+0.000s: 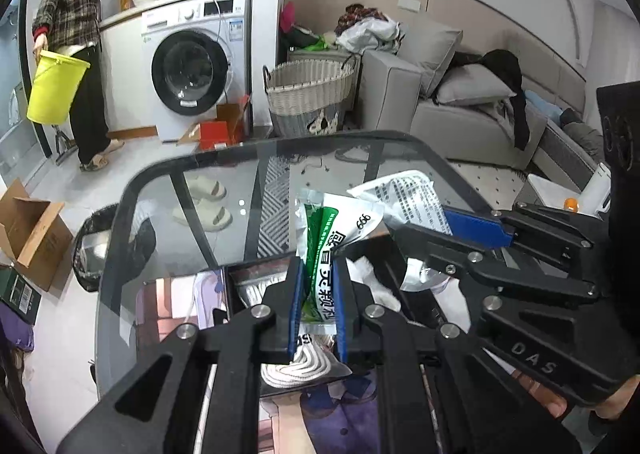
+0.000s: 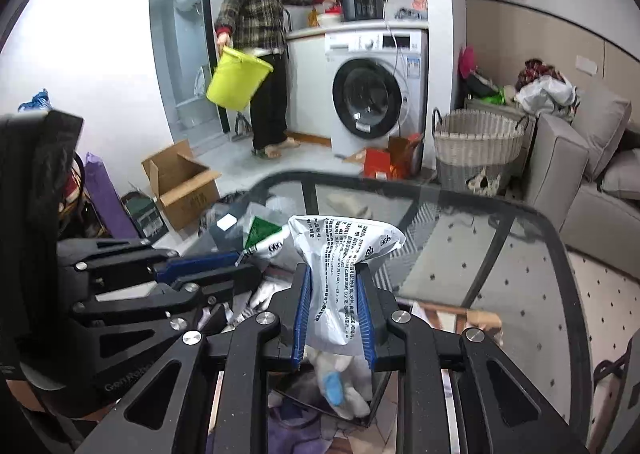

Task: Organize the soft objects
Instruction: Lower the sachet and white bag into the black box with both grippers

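Two grippers share one foil sachet, each pinching an opposite end of it above the near edge of the glass table (image 1: 168,189). Closest in, the left gripper (image 1: 316,306) has its blue pads clamped tight on the green-and-white printed end of the sachet (image 1: 320,254), and the right gripper (image 2: 334,310) is likewise closed hard on the grey end covered in small print, so the pouch hangs crumpled between them just over a dark tray (image 2: 372,386) holding white rope (image 1: 296,370) and other soft white items. By its look the sachet is light, thin and crinkly, with slick foil faces that could slide out of a weak pinch; the flat sealed margins seem the safest places to hold, and pulling the two ends apart risks tearing it. Setting it into the tray probably needs only one grip released at a time. Beyond the tray the glass top lies bare toward its far edge and rounded corners, giving open room to move. Past the table stand a woven basket (image 1: 308,93), a washing machine (image 1: 192,69) and a person (image 1: 76,13) carrying a yellow bucket (image 1: 54,87), all well apart.
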A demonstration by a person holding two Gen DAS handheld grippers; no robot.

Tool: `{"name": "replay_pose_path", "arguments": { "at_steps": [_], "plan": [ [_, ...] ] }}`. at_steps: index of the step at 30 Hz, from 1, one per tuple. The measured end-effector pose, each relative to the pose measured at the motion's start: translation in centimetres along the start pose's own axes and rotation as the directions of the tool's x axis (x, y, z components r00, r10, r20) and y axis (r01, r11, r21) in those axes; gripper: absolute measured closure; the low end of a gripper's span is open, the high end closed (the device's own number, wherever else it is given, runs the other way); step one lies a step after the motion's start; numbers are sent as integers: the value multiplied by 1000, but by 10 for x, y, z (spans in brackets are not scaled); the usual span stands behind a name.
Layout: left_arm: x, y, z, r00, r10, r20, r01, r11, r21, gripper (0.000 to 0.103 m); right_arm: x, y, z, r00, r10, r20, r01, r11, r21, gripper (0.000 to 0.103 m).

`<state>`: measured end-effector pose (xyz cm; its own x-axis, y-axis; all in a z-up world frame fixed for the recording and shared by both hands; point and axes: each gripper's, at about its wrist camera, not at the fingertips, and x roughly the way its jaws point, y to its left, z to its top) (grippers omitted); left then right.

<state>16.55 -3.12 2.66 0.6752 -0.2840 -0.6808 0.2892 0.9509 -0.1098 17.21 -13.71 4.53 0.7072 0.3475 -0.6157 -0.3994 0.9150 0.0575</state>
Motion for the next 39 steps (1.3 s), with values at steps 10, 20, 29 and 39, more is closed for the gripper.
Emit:
{"name": "replay_pose_path", "arguments": {
  "at_steps": [10, 20, 29, 39],
  "plan": [
    [30, 4, -12, 992, -11, -122, 8, 1000, -29, 92, 42, -16, -19, 987, 7, -160, 0, 999, 48, 82],
    [54, 3, -24, 979, 7, -204, -15, 999, -36, 91, 72, -17, -41, 965, 9, -263, 1, 999, 39, 82],
    [58, 5, -25, 977, -1, -214, -9, 999, -45, 90, 79, -16, -49, 957, 18, -289, -4, 999, 50, 79],
    [63, 7, -28, 976, 20, -219, -28, 999, -31, 88, 81, -17, -49, 954, 18, -298, -2, 998, 55, 78]
  ]
}}
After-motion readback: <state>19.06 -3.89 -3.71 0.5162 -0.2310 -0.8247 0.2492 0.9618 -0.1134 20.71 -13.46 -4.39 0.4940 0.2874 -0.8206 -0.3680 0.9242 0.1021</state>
